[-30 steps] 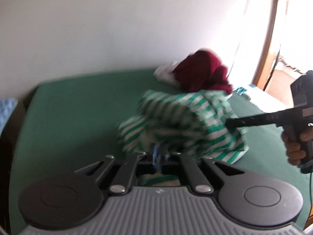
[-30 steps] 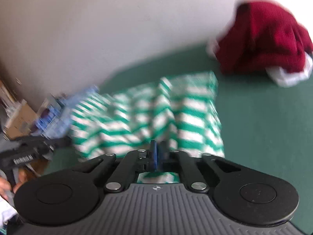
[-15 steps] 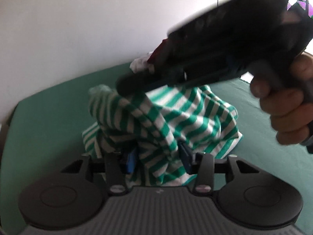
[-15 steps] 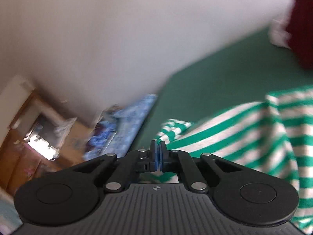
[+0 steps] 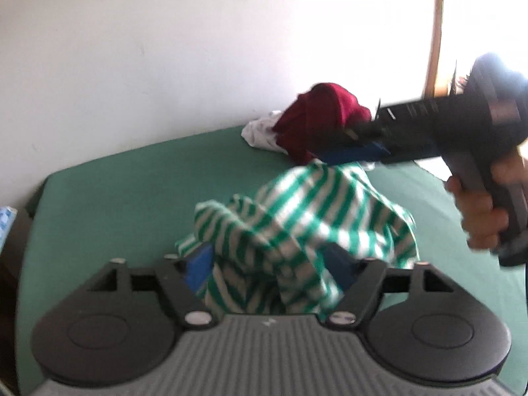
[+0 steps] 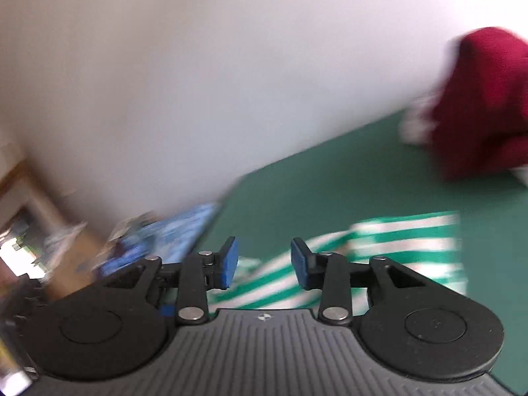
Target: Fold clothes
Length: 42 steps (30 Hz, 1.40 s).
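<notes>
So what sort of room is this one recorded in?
Probably a bedroom at home: a bed with a green sheet against a white wall, clothes lying on it, and a wood-framed window.

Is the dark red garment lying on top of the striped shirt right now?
No. The dark red garment sits farther back on the green bed, apart from the crumpled striped shirt.

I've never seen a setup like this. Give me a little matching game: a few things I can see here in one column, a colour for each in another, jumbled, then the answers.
Things:
1. crumpled shirt
2. bed sheet
3. garment by the wall
4. pads of the right gripper

Colours:
A. dark red
B. blue
C. green and white stripes
D. plain green

Pairs: 1-C, 2-D, 3-A, 4-B
</notes>
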Available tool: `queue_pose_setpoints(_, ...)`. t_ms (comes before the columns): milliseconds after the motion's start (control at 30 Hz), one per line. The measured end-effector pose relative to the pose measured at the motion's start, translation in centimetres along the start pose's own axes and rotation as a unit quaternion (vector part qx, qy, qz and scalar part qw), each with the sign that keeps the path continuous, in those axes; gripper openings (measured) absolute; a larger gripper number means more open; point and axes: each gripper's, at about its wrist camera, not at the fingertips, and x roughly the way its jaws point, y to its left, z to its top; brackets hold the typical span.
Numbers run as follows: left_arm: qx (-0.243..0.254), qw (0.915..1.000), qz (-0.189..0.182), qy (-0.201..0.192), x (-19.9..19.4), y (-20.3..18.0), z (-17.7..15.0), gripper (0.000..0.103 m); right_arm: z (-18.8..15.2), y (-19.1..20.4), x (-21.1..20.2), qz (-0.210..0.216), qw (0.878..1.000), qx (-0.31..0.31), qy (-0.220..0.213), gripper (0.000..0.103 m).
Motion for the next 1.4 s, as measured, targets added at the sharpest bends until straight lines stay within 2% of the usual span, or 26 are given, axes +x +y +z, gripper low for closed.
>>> queue_pose_setpoints(67, -0.021, 0.9997, -0.012, 0.006, 1.5, 0.7, 0.4, 0.074, -0.1, -1.3, -0.1, -0.027, 1.000, 0.007, 0.005, 0.039)
queue_pose_setpoints(133, -0.041, 0.9985, -0.011, 0.033, 3.7, 1.7, 0.3, 0.057, -0.6, -2.2, 0.6, -0.035, 0.999, 0.012, 0.018, 0.037)
queue_pose_setpoints(167, -0.040, 0.9984, -0.009, 0.038, 4.4, 2.2, -0.1, 0.058, -1.0, -2.9, 0.8, -0.049, 0.998, 0.024, 0.018, 0.033)
queue_pose_setpoints(200, -0.037, 0.9985, -0.007, 0.041, 5.0, 2.7, -0.7, 0.060, -1.5, -3.7, 1.0, -0.064, 0.997, 0.038, 0.017, 0.027)
queue_pose_setpoints(233, -0.035, 0.9986, -0.011, 0.037, 5.2, 3.0, -1.1, 0.063, -1.9, -4.5, 0.9, -0.070, 0.996, 0.053, 0.014, 0.009)
queue_pose_setpoints(267, -0.034, 0.9988, -0.015, 0.031, 5.4, 3.2, -1.6, 0.064, -2.3, -5.3, 0.8, -0.074, 0.995, 0.068, 0.010, 0.000)
queue_pose_setpoints(333, -0.015, 0.9995, -0.016, 0.024, 5.6, 3.2, -2.2, 0.072, -3.1, -6.7, 0.5, -0.066, 0.993, 0.102, 0.005, 0.000)
queue_pose_setpoints(367, -0.020, 0.9992, -0.023, 0.025, 5.7, 3.6, -2.1, 0.072, -3.3, -7.3, 0.3, -0.056, 0.992, 0.115, 0.001, 0.000)
queue_pose_setpoints(433, -0.037, 0.9982, -0.041, 0.025, 5.6, 4.5, -1.8, 0.071, -3.0, -6.2, -0.5, -0.075, 0.993, 0.088, 0.002, 0.000)
queue_pose_setpoints(500, -0.046, 0.9975, -0.049, 0.021, 4.6, 5.1, -1.6, 0.071, -2.5, -5.3, -2.3, -0.101, 0.992, 0.072, -0.011, 0.010)
queue_pose_setpoints(533, -0.042, 0.9979, -0.046, 0.019, 4.0, 5.2, -1.7, 0.071, -2.5, -5.2, -3.5, -0.101, 0.992, 0.076, -0.017, 0.022)
queue_pose_setpoints(567, -0.034, 0.9983, -0.043, 0.019, 3.3, 5.0, -1.8, 0.071, -2.5, -5.0, -4.7, -0.100, 0.991, 0.082, -0.024, 0.031)
queue_pose_setpoints(633, -0.021, 0.9988, -0.043, 0.013, 2.0, 4.3, -2.0, 0.066, -3.4, -4.7, -6.7, -0.105, 0.991, 0.083, -0.026, 0.042)
queue_pose_setpoints(733, -0.018, 0.9986, -0.048, 0.003, 1.1, 3.1, -2.3, 0.074, -4.3, -3.7, -7.4, -0.103, 0.992, 0.077, -0.010, 0.043)
queue_pose_setpoints(833, -0.034, 0.9978, -0.056, 0.013, 1.9, 2.1, -2.9, 0.074, -5.4, -2.5, -6.9, -0.101, 0.993, 0.060, 0.015, 0.055)
queue_pose_setpoints(900, -0.037, 0.9978, -0.053, 0.019, 2.5, 1.3, -3.2, 0.073, -6.1, -2.1, -6.0, -0.110, 0.993, 0.027, 0.027, 0.055)
queue_pose_setpoints(933, -0.034, 0.9982, -0.046, 0.020, 2.8, 1.0, -3.2, 0.074, -6.3, -1.9, -5.5, -0.119, 0.992, 0.015, 0.033, 0.050)
queue_pose_setpoints(967, -0.032, 0.9983, -0.042, 0.023, 3.1, 0.9, -3.1, 0.075, -6.6, -1.8, -5.0, -0.128, 0.991, 0.004, 0.040, 0.029)
queue_pose_setpoints(1033, -0.038, 0.9983, -0.036, 0.026, 3.5, 1.4, -2.9, 0.074, -6.3, -2.0, -5.0, -0.143, 0.989, 0.010, 0.041, 0.017)
queue_pose_setpoints(1100, -0.049, 0.9975, -0.044, 0.027, 3.3, 2.1, -3.3, 0.071, -5.6, -2.2, -6.5, -0.127, 0.991, 0.028, 0.013, 0.010)
queue_pose_setpoints(1133, -0.054, 0.9970, -0.048, 0.027, 3.3, 2.4, -3.5, 0.070, -5.3, -2.4, -7.3, -0.118, 0.992, 0.037, -0.002, 0.009)
queue_pose_setpoints(1167, -0.060, 0.9964, -0.052, 0.028, 3.2, 2.7, -3.6, 0.070, -5.1, -2.7, -7.6, -0.135, 0.990, 0.034, 0.005, 0.008)
queue_pose_setpoints(1233, -0.062, 0.9961, -0.056, 0.027, 2.9, 3.0, -3.8, 0.069, -5.4, -4.0, -6.9, -0.164, 0.985, 0.031, 0.042, 0.004)
queue_pose_setpoints(1267, -0.059, 0.9963, -0.059, 0.023, 2.5, 2.9, -3.6, 0.068, -5.7, -4.7, -6.4, -0.180, 0.981, 0.030, 0.063, 0.006)
queue_pose_setpoints(1333, -0.064, 0.9961, -0.061, -0.002, 1.1, 3.3, -2.6, 0.066, -5.3, -4.8, -6.8, -0.201, 0.978, 0.026, 0.052, 0.013)
queue_pose_setpoints(1400, -0.064, 0.9958, -0.063, -0.015, 0.6, 3.6, -1.5, 0.071, -3.6, -3.7, -7.6, -0.159, 0.987, 0.018, 0.010, 0.022)
